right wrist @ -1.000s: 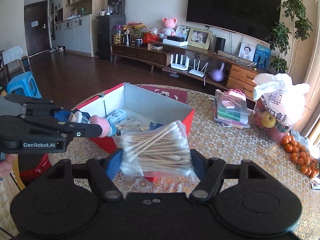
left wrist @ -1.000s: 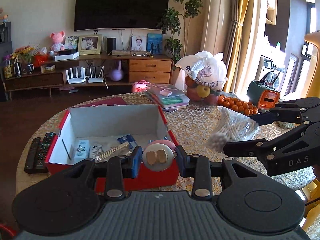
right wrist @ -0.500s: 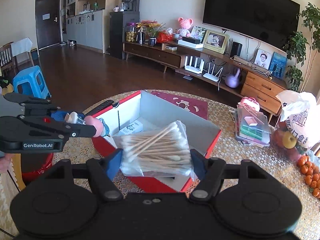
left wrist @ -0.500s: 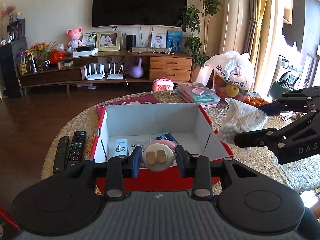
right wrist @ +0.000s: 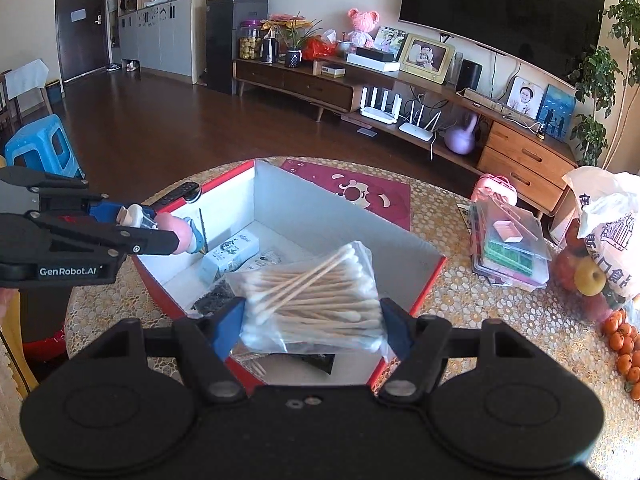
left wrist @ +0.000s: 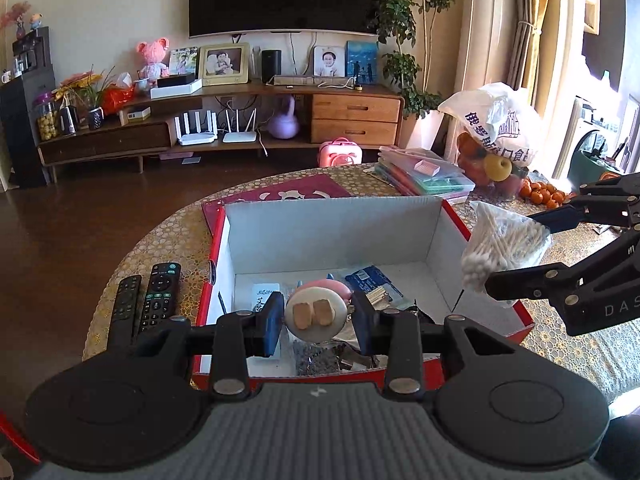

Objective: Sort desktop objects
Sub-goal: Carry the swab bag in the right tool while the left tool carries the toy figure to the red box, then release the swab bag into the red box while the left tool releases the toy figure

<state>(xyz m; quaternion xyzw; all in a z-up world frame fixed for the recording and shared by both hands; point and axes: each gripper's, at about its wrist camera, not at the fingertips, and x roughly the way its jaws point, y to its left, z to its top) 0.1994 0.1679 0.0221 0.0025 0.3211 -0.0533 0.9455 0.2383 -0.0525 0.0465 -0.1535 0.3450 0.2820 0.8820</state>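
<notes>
A red box (left wrist: 456, 216) with a white inside stands open on the round table; small packets and a pencil lie on its floor. My left gripper (left wrist: 316, 316) is shut on a round pink and white toy (left wrist: 316, 314) and hovers over the box's near side. My right gripper (right wrist: 312, 318) is shut on a clear bag of cotton swabs (right wrist: 316, 292), held above the box's (right wrist: 416, 292) right half. From the left wrist view the bag of cotton swabs (left wrist: 500, 246) hangs over the right wall. The right wrist view shows the toy (right wrist: 176, 230) over the left wall.
Two black remotes (left wrist: 148, 300) lie left of the box. A stack of plastic cases (left wrist: 424, 178), a white bag of fruit (left wrist: 496, 136) and loose oranges (left wrist: 544, 194) sit at the far right of the table (left wrist: 160, 236). A red mat (right wrist: 360, 192) lies behind the box.
Both grippers have moved forward over the box: the toy now hangs above its inside, and the swab bag has come in over the right wall. Both grips are unchanged.
</notes>
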